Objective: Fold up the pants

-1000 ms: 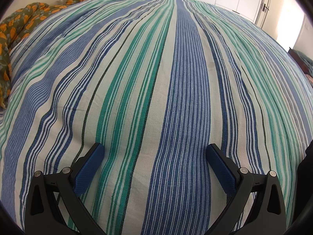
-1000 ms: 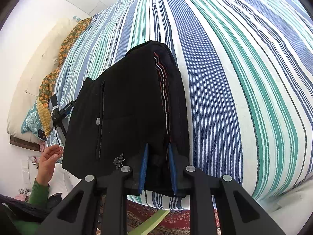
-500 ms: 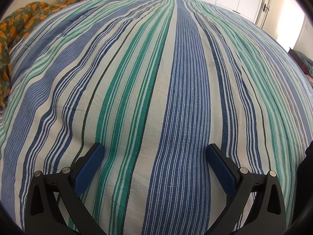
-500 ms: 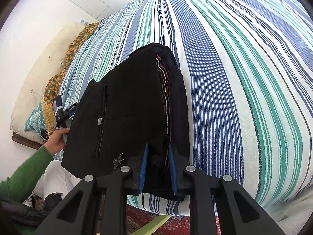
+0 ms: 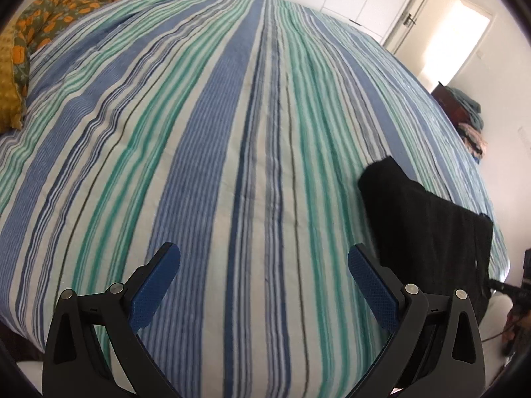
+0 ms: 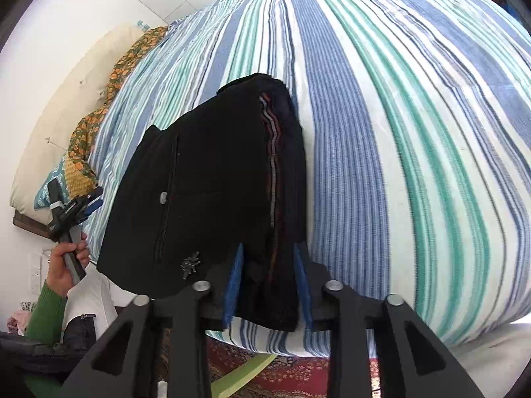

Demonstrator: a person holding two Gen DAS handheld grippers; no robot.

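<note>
The black pants (image 6: 212,182) lie folded in a compact stack near the edge of the striped bed (image 6: 415,116). A red and grey side stripe runs along the stack. My right gripper (image 6: 268,265) has its blue pads on either side of the near end of the stack. In the left wrist view the pants (image 5: 428,222) show at the right edge of the bed (image 5: 215,132). My left gripper (image 5: 262,262) is open and empty above the bedspread. It also shows in the right wrist view (image 6: 76,205), held in a hand left of the pants.
An orange patterned cloth (image 5: 49,23) and a yellow pillow (image 5: 10,93) lie at the bed's far left. A cream headboard (image 6: 63,106) stands beyond them. A patterned red rug (image 6: 292,374) lies below the bed's edge. A pile of clothes (image 5: 471,122) sits near a bright doorway.
My left gripper has been picked up and swung to the right, so the pants now show in its view. My right gripper's jaws have spread wider around the stack.
</note>
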